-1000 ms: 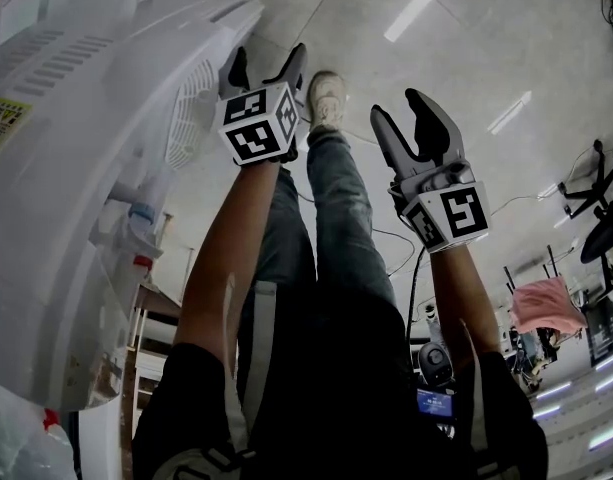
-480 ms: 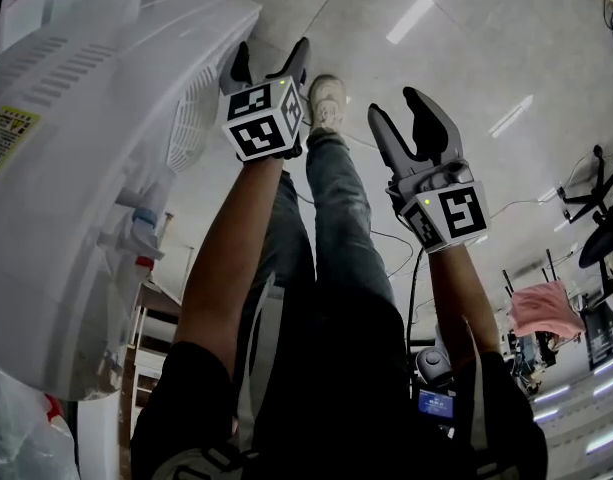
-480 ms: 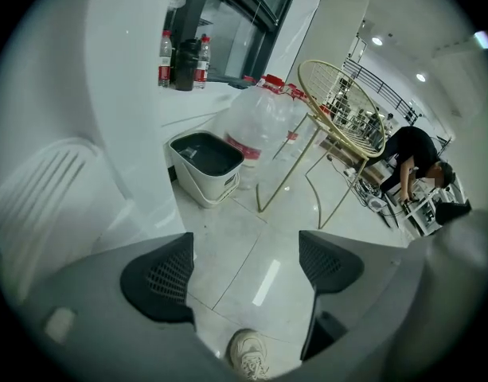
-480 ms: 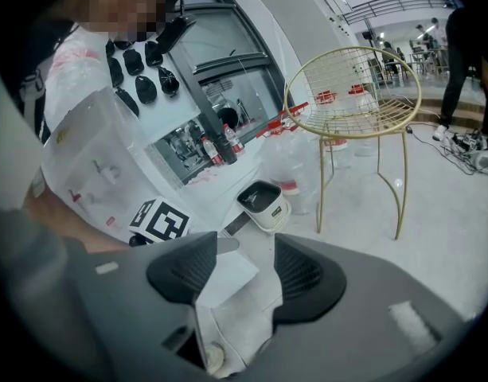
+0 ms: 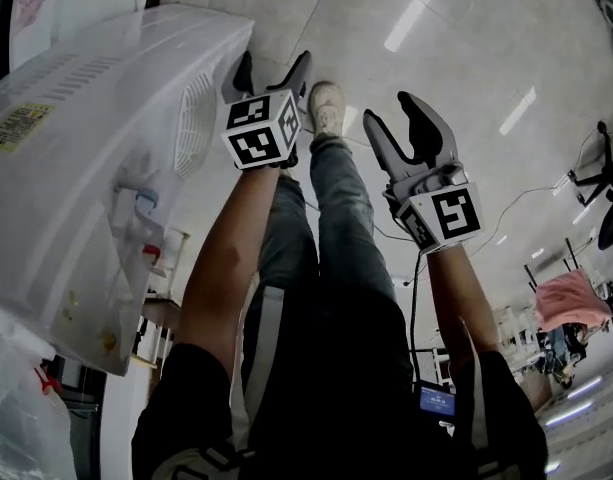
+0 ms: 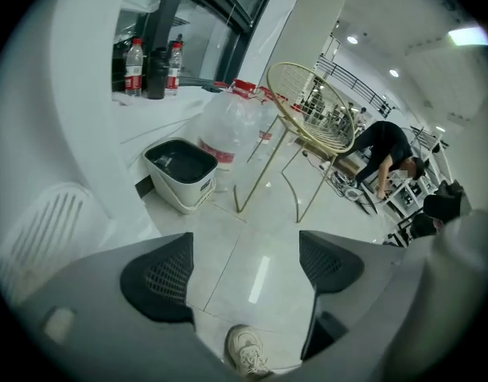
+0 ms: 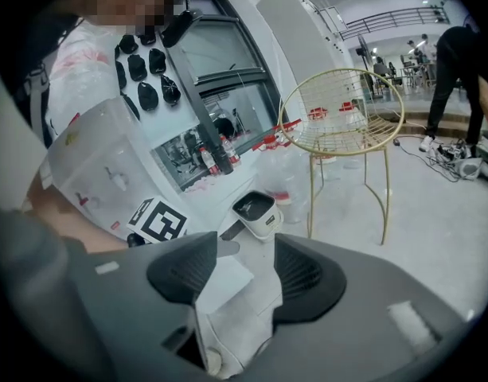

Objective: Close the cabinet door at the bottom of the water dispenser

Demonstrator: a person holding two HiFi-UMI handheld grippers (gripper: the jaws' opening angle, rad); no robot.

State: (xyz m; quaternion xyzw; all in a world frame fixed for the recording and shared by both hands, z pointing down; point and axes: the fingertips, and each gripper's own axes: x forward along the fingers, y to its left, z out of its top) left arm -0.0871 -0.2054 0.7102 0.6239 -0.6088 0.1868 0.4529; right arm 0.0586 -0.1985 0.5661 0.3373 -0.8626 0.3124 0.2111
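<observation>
Yellow sticker [image 5: 19, 125] on white dispenser [image 5: 106, 188] (print unreadable); left gripper [image 5: 271, 68], right gripper [image 5: 396, 120] both agape, empty.

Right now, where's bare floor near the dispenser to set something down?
Bare floor between the bin, the chair legs and the shoe, straight ahead of the left gripper. Crowded: bin, water jug and chair bunch together by the dispenser.

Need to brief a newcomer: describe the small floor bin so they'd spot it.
Find the white water dispenser filling the left gripper view's left side. On the floor just beyond it stands the bin, beside a clear water jug. Only it is a low white box, dark inside.
</observation>
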